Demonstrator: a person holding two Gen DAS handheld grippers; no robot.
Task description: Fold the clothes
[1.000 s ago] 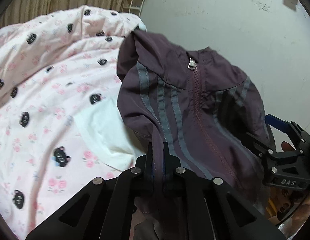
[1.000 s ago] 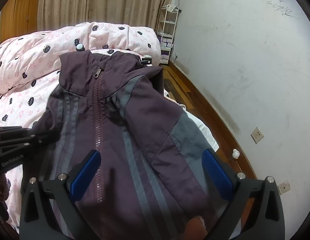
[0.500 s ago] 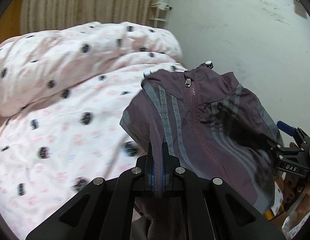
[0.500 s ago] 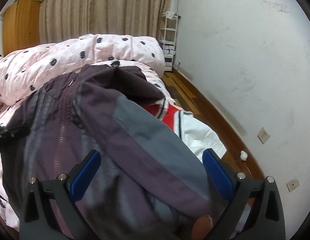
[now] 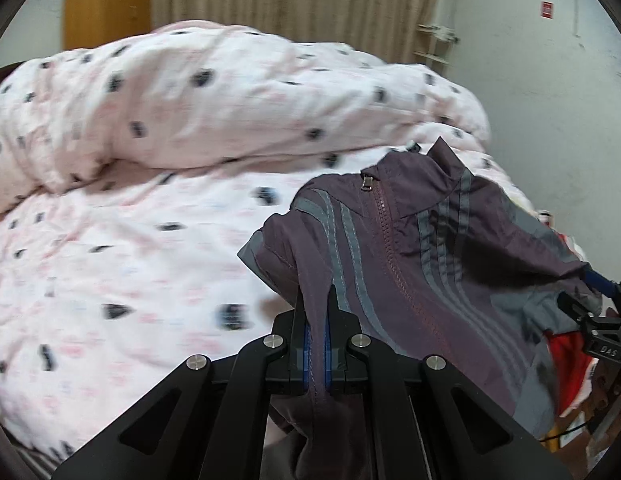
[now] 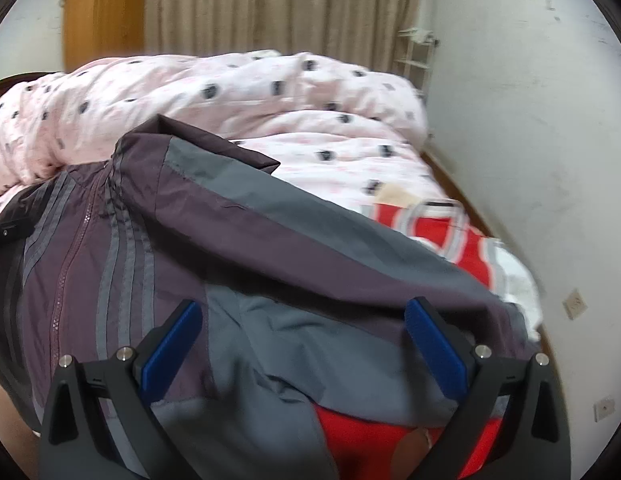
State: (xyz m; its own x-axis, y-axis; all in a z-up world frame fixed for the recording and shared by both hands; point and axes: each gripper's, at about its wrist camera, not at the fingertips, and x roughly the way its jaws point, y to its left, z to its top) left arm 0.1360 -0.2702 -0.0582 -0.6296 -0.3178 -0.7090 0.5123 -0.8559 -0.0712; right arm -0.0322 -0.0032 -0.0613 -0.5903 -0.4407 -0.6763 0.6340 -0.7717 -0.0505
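At lower centre, left gripper (image 5: 316,320) clamps purple jacket (image 5: 410,264); right gripper (image 6: 302,332) spreads wide over its sleeve.

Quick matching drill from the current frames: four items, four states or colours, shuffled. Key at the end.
Items:
1. left gripper
2. right gripper
3. jacket
4. quilt

States or colours:
A. pink with dark spots, bunched up at the far end of the bed
B. fingers spread wide, cloth lying between them
C. dark purple with grey stripes, zip closed
D. fingers pinched on a fold of purple cloth

Pairs: 1-D, 2-B, 3-C, 4-A
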